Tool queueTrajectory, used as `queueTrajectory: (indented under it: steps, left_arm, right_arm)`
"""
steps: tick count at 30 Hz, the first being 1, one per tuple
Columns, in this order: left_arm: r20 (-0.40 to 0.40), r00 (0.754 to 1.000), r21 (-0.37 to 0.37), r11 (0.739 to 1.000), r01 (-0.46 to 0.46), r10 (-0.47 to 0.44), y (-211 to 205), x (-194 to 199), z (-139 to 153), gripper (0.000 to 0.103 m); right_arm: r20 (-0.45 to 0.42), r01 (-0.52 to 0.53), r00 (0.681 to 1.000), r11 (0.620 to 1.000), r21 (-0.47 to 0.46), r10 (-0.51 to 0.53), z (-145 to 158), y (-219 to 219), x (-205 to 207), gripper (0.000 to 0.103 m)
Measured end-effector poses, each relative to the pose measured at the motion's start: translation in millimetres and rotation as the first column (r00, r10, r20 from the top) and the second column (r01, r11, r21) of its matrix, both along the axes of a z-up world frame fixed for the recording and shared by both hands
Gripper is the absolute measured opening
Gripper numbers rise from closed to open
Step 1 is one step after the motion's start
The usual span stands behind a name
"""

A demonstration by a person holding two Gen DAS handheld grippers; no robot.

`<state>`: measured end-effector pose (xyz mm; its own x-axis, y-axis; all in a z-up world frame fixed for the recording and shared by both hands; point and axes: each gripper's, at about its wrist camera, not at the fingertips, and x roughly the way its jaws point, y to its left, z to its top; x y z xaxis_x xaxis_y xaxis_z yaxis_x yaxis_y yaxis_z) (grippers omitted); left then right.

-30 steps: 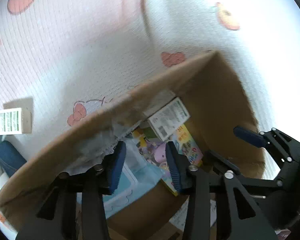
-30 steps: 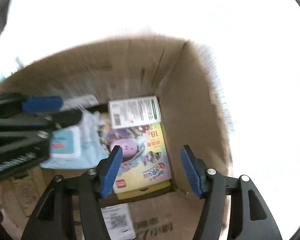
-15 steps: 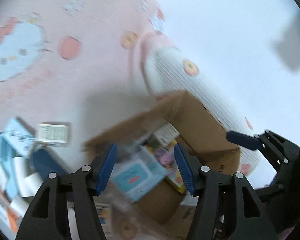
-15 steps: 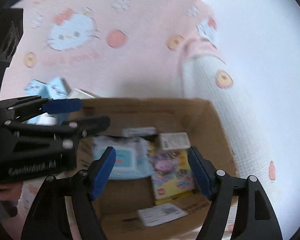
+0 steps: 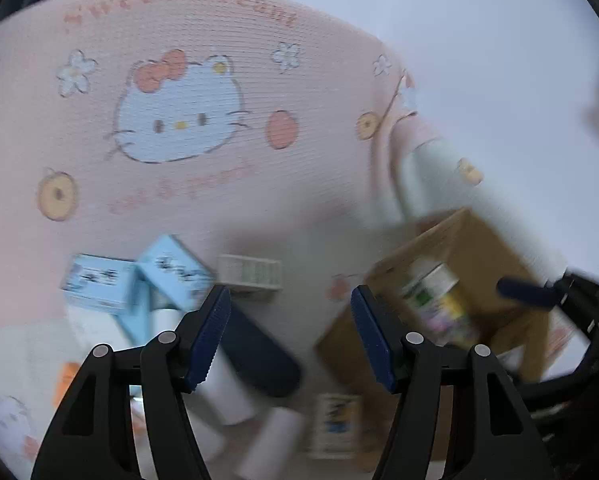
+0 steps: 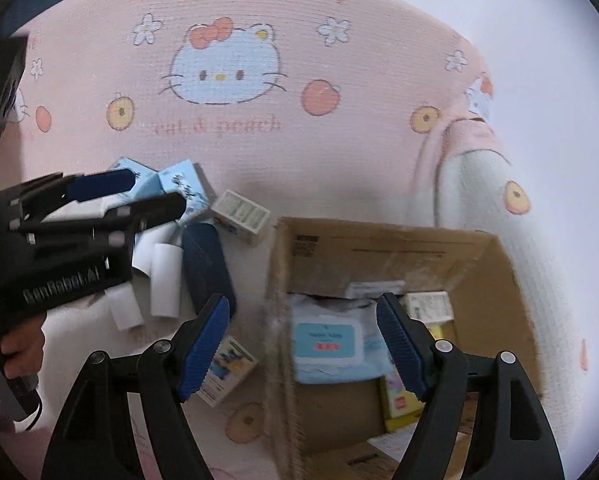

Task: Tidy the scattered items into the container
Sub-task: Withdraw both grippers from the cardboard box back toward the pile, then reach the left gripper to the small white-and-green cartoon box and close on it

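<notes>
An open cardboard box (image 6: pixel 379 236) sits on a pink printed blanket and holds a wet-wipes pack (image 6: pixel 327 340), a yellow toy box (image 6: pixel 399 400) and a white labelled carton (image 6: pixel 427 306). Left of it lie scattered items: light blue boxes (image 6: pixel 183 184), a white-green carton (image 6: pixel 241 212), a dark blue box (image 6: pixel 207 268), white tubes (image 6: pixel 165 280) and a small cartoon box (image 6: pixel 227 368). My right gripper (image 6: pixel 302 302) hangs open and empty over the box's left wall. With its jaws opening and nothing between them, my left gripper (image 5: pixel 289 296) is above the dark blue box (image 5: pixel 259 352).
The blanket (image 6: pixel 99 80) with a cat print stretches behind everything, with a folded ridge (image 6: pixel 459 152) at the back right. A hand (image 6: pixel 19 344) grips the left tool's handle at the lower left. In the left wrist view the cardboard box (image 5: pixel 479 248) lies to the right.
Both grippers pulled up and back out of the cardboard box and opened wider. The left one swung left toward the scattered pile, and the wet-wipes pack now lies in the box.
</notes>
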<state>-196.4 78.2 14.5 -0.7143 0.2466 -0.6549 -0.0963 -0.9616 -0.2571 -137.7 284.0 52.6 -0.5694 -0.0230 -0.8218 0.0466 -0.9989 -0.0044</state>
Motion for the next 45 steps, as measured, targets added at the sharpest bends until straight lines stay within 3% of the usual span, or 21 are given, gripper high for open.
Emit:
queueTrajectory:
  steps: [3,9,10,13,18,22,24,25,26,27,31,35,38,40,45]
  left_arm:
    - [0.013,1.000,-0.063,0.998,-0.003,0.004,-11.5,6.9,-12.9,0.067]
    - [0.108,0.992,-0.025,0.998,-0.059,0.061,-58.8,2.9,-43.5,0.067]
    - [0.119,0.990,-0.021,0.997,-0.077,0.079,-66.5,1.9,-47.8,0.067]
    - [0.161,0.978,-0.009,0.991,-0.132,0.132,-92.7,-5.1,-64.7,0.067]
    - [0.180,0.968,-0.008,0.984,-0.176,0.174,-117.0,-22.4,-81.2,0.067]
    - [0.150,0.978,0.028,0.989,-0.148,0.142,-128.2,-39.5,-83.9,0.067]
    - [0.134,0.987,0.098,0.989,-0.107,0.093,-134.0,-53.7,-90.9,0.067]
    - [0.135,0.988,0.133,0.986,-0.096,0.078,-137.3,-60.6,-95.2,0.067]
    - [0.152,0.986,0.173,0.981,-0.092,0.066,-140.7,-70.9,-101.0,0.067]
    - [0.162,0.985,0.202,0.976,-0.085,0.052,-142.7,-77.6,-103.9,0.067]
    - [0.163,0.987,0.288,0.956,-0.051,0.003,-149.4,-99.4,-108.2,0.064]
    - [0.195,0.977,0.325,0.946,0.020,-0.087,-143.3,-123.0,-112.7,0.064]
    - [0.232,0.964,0.368,0.929,0.035,-0.128,-136.3,-139.3,-120.8,0.064]
    - [0.257,0.955,0.402,0.915,0.034,-0.149,-131.5,-150.1,-127.0,0.064]
    - [0.364,0.910,0.407,0.913,0.035,-0.197,-112.6,-184.1,-141.8,0.064]
  right_arm:
    - [-0.013,-0.028,1.000,0.996,-0.083,0.027,-10.8,-10.2,-6.3,0.075]
    - [-0.024,-0.058,0.998,0.972,-0.226,0.054,-48.8,-35.0,-27.1,0.075]
    - [-0.037,-0.057,0.998,0.972,-0.228,0.050,-54.3,-39.1,-31.4,0.080]
    - [-0.132,-0.088,0.989,0.990,-0.109,0.073,-57.2,-56.6,-41.7,0.082]
    - [-0.154,-0.132,0.979,0.991,0.024,0.134,-74.1,-81.6,-67.4,0.082]
    - [-0.111,-0.093,0.989,0.992,0.088,0.102,-98.2,-91.0,-92.8,0.082]
    - [-0.052,-0.067,0.996,0.986,0.151,0.075,-113.9,-94.6,-107.1,0.082]
    - [-0.030,-0.058,0.997,0.974,0.217,0.066,-120.5,-97.1,-112.0,0.082]
    - [-0.011,-0.052,0.998,0.937,0.345,0.060,-132.1,-102.6,-118.3,0.082]
    - [-0.008,-0.053,0.998,0.908,0.416,0.062,-138.8,-104.9,-120.9,0.082]
    - [0.069,-0.075,0.997,0.806,0.586,0.043,-168.9,-106.1,-132.2,0.082]
    - [0.109,-0.082,0.994,0.849,0.522,0.030,-188.8,-100.4,-140.5,0.082]
    - [0.113,-0.077,0.993,0.848,0.525,0.020,-202.6,-97.7,-148.7,0.082]
    - [0.099,-0.056,0.995,0.868,0.494,0.008,-203.0,-90.9,-149.7,0.081]
    - [0.079,-0.013,0.997,0.943,0.332,-0.014,-204.7,-75.1,-156.2,0.076]
